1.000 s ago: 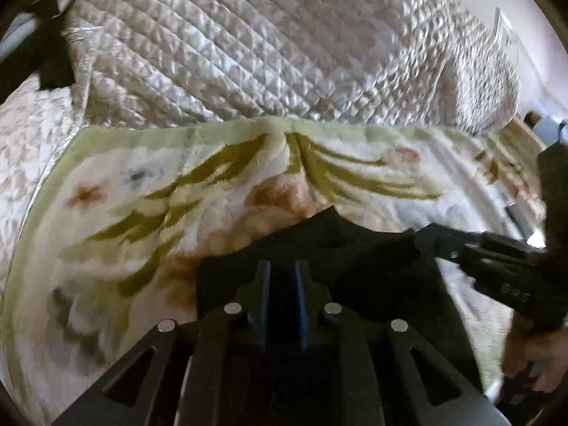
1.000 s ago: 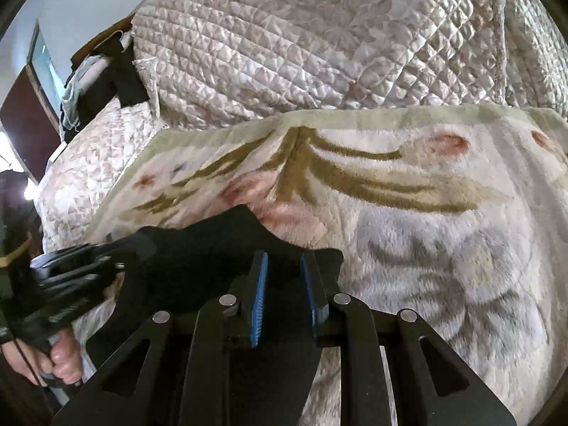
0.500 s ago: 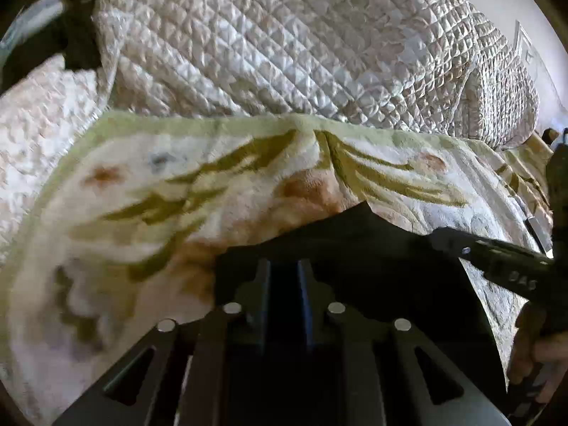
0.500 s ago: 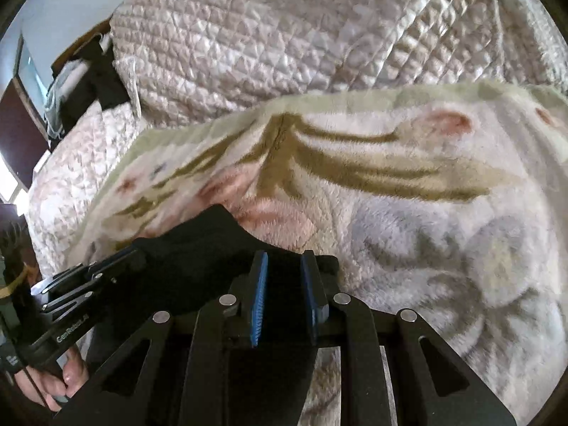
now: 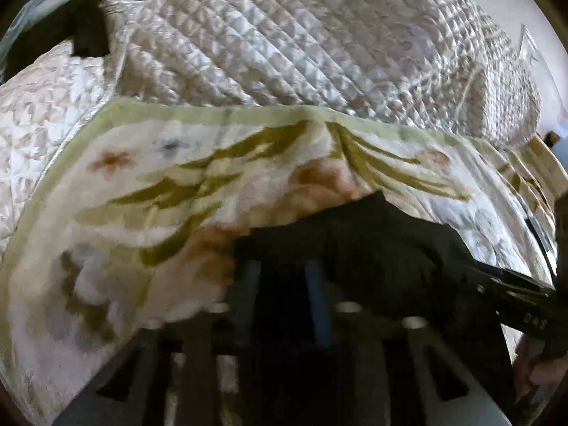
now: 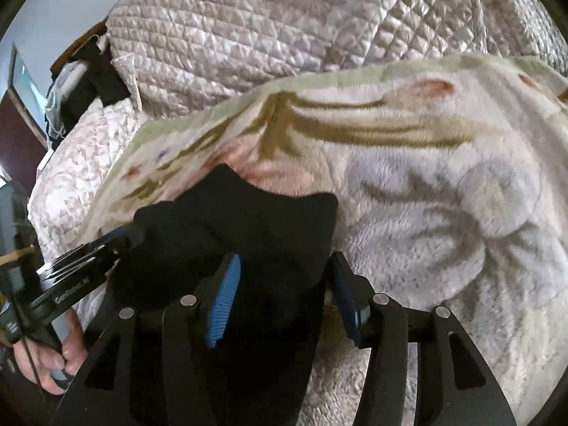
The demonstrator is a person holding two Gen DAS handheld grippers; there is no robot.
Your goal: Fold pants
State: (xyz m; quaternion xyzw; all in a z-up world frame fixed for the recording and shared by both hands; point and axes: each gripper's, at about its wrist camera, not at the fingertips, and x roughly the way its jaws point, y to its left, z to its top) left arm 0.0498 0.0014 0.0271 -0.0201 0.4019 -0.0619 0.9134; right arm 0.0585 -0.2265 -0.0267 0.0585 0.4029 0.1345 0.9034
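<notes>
While the right gripper stands with its blue pads spread wide, a band of the black pants runs between them untouched on either side, and the cloth reaches forward and to the left onto the floral blanket. At the garment's far left corner the left gripper is pinched narrow on the fabric (its own view shows dark cloth between close-set fingers). Its long edge spans the two tools, so the left one alone has a hold.

Bedroom (quilted bedspread, floral blanket)
</notes>
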